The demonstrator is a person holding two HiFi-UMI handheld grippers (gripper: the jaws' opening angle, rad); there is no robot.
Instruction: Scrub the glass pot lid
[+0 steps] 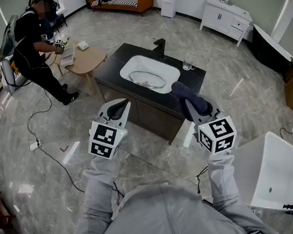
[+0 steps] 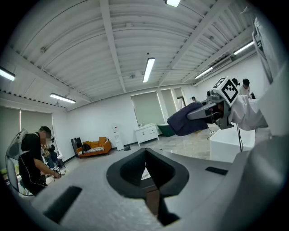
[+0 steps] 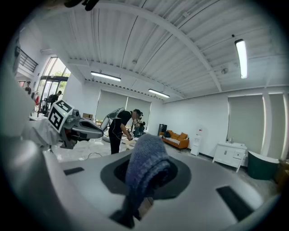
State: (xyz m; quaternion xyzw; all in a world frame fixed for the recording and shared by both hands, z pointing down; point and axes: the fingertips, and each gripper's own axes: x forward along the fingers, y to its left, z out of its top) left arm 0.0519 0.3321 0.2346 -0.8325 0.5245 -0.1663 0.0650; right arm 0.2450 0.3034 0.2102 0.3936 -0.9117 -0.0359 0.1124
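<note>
In front of me, to the left – left tool [image 1: 118,109]: jaws pressed together with nothing between them, held up in the air over the floor.
Table [image 1: 110,70]: the dark counter stands ahead of me, well apart from both tools; I am not yet up to it.
Sink [image 1: 171,69]: a white basin set into the table, with a black tap [image 1: 159,47] behind it.
Glass pot lid [image 1: 147,80]: lying in the sink, near its middle; nothing touches it.
Right tool [image 1: 185,99]: jaws clamped on a dark blue cloth [image 3: 146,167], which bulges up over the tips and hides them.
Done, as I judge it: the cloth is in my grip, so the scrubbing tool is ready.
Left, as I judge it: the whole scrub. I have to close in on the table, steady the lid with the empty left tool, and rub the cloth over the glass. I can't tell from here whether the lid is wet or dirty.
</note>
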